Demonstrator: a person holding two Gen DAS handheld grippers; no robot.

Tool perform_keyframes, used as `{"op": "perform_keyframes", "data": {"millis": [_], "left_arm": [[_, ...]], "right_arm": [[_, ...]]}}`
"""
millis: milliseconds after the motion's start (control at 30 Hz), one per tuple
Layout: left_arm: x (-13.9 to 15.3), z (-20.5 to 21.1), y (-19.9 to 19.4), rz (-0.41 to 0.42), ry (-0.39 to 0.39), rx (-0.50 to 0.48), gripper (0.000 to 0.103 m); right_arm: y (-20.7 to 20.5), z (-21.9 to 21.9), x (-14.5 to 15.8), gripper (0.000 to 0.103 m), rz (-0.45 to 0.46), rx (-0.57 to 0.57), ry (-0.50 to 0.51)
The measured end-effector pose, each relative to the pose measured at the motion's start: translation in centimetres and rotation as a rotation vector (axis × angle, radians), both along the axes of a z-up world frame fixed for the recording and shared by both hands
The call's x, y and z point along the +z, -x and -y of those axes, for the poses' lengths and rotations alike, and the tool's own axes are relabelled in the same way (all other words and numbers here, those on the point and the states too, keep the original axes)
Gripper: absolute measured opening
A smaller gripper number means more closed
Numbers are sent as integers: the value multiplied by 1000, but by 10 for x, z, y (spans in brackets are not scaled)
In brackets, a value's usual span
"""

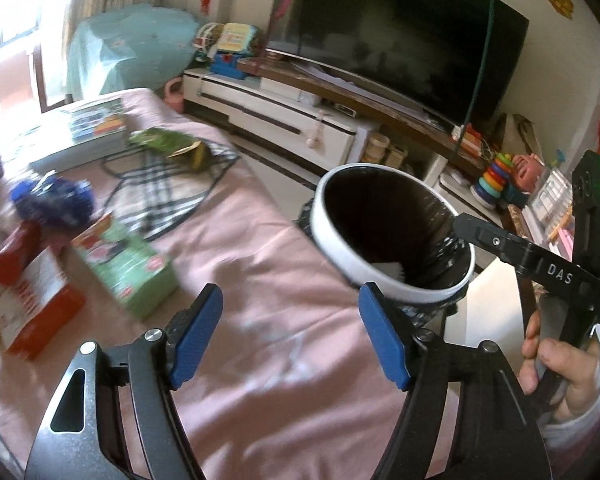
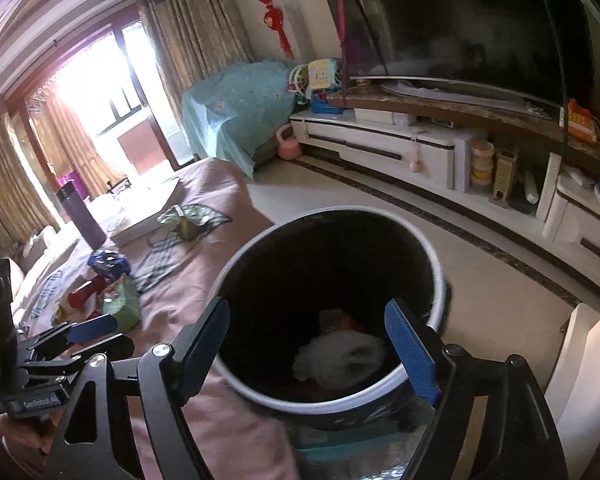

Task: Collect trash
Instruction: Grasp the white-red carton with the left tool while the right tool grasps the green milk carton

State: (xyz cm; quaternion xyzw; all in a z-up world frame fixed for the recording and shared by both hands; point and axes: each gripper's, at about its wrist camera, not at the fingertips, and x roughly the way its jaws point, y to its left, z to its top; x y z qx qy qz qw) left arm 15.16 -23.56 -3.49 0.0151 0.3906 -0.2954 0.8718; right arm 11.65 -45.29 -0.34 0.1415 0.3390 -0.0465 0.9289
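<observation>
A black trash bin with a white rim (image 1: pixel 332 240) stands at the edge of a table under a pink cloth (image 1: pixel 260 360). My left gripper (image 1: pixel 290 300) hangs open over the bare cloth, nothing between its blue pads (image 1: pixel 196 336). To its left lie a green carton (image 1: pixel 128 264), a red and white box (image 1: pixel 36 312) and a blue crumpled wrapper (image 1: pixel 52 200). My right gripper (image 2: pixel 308 312) is open above the bin's mouth and holds nothing. Below it, white crumpled paper (image 2: pixel 340 356) lies inside the bin's rim (image 2: pixel 260 392). The left gripper (image 2: pixel 100 336) shows at the left of that view.
Farther along the table are a green packet (image 1: pixel 160 140) on a black wire rack (image 1: pixel 168 188), a book (image 1: pixel 88 128) and a purple bottle (image 2: pixel 80 216). Behind the bin there is tiled floor (image 2: pixel 380 208), a white TV cabinet (image 2: pixel 380 148) and toys (image 1: pixel 496 176).
</observation>
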Motion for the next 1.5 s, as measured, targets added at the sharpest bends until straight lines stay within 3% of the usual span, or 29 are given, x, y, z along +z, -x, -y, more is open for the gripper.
{"op": "perform_keyframes", "data": {"millis": [433,767,1033,1200,1500], "left_arm": [[-17,-94,16,-17,-32,155,74],[-28,-154,15,-35,-43,263,74],[-26,-169,-1,-16,-87,245,80],[-26,-168,-21,18,-168,193,85],[-30,-164,-60,34,-246,95,86]], "right_arm": [[-3,-91,-27,87,-19,151,-81],[-17,-139,-37,87,-48,259,-67],[-32,-159,-40,87,-68,327,-55],[-44,-170,-42,87,-79,369,-45],[-83,-189,-45,87,-95,465,-6]]}}
